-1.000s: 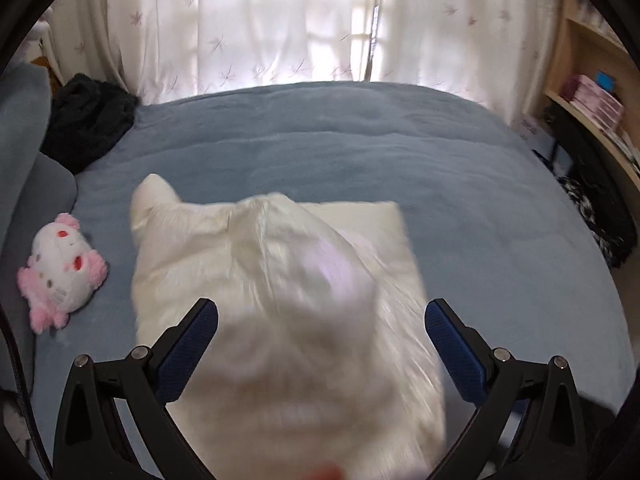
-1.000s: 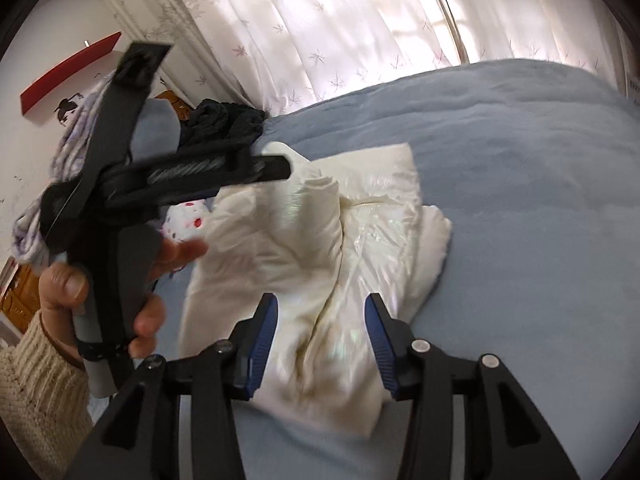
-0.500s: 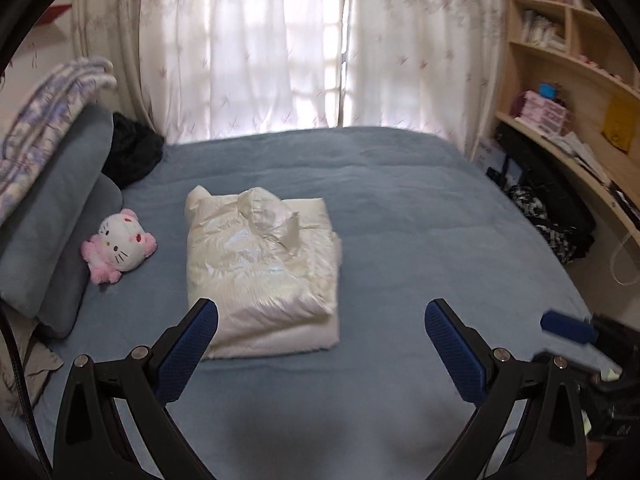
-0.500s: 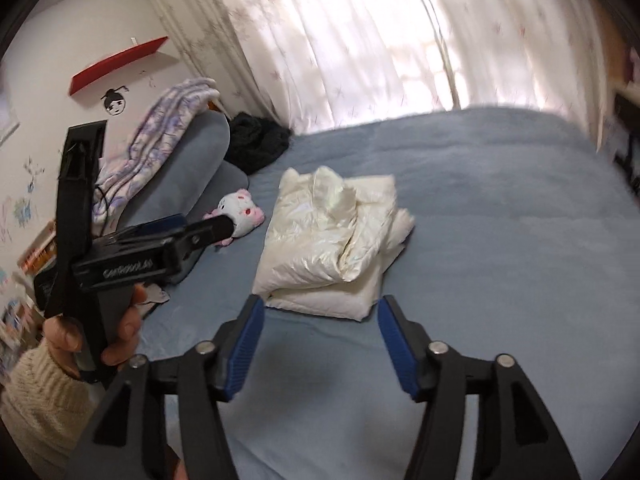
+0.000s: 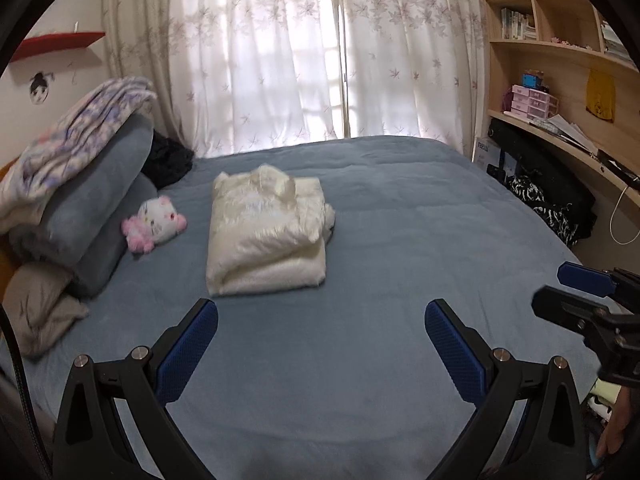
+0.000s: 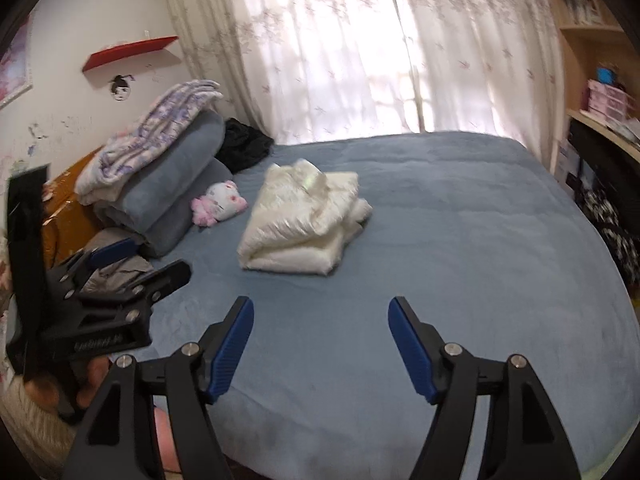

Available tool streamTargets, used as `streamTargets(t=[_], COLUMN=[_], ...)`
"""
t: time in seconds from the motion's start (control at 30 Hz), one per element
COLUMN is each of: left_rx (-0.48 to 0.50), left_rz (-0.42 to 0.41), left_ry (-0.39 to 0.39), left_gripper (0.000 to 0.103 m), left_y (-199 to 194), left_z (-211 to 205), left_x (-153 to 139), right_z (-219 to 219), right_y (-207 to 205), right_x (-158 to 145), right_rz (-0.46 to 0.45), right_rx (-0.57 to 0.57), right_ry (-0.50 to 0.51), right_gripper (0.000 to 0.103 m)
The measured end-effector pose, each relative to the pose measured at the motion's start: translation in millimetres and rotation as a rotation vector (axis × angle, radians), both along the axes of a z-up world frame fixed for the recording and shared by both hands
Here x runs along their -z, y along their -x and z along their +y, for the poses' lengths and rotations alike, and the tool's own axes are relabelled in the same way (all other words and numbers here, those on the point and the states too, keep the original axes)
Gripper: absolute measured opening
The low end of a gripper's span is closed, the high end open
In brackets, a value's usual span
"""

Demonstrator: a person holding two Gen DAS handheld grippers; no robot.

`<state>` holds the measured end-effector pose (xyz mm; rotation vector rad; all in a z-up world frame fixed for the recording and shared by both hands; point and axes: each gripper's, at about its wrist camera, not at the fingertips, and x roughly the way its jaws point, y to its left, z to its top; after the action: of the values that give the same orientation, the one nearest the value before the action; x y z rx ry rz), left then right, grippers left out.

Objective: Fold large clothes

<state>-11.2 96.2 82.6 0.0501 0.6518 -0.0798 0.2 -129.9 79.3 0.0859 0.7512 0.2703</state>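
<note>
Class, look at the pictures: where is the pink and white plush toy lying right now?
In both views the plush toy lies on the blue bed, between the rolled grey bedding and the folded cream garment.

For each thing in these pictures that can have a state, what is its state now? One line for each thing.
Cream jacket: folded into a compact bundle, lying on the blue bed cover, held by nothing.
Left gripper: open, empty, short of the jacket.
Right gripper: open, empty, short of the jacket.
Curtains: drawn shut, daylight coming through.
Plush toy: lying beside the pillows.
</note>
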Motion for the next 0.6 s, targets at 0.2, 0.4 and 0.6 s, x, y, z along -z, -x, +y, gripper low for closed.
streamTargets(t=[0.2, 0.4, 0.6], left_rx=[-0.021, -0.075, -0.105], left_rz=[0.115, 0.131, 0.154], left_ry=[0.056, 0.042, 0.049], left_gripper=[0.102, 0.102, 0.102], left_y=[13.8, 18.4, 21.1], left_z=[-17.5, -25.4, -22.8], left_x=[42.5, 64.0, 74.7], right_z=[-9.7, -5.0, -10.9], right_y=[23.4, 37.8, 37.5], right_x=[24.1, 43.9, 66.1], right_rz=[0.002, -0.055, -0.010], right_rx=[0.049, 0.096, 0.121], right_ry=[-0.032, 0.076, 0.081], right_gripper=[0.070, 0.085, 0.085])
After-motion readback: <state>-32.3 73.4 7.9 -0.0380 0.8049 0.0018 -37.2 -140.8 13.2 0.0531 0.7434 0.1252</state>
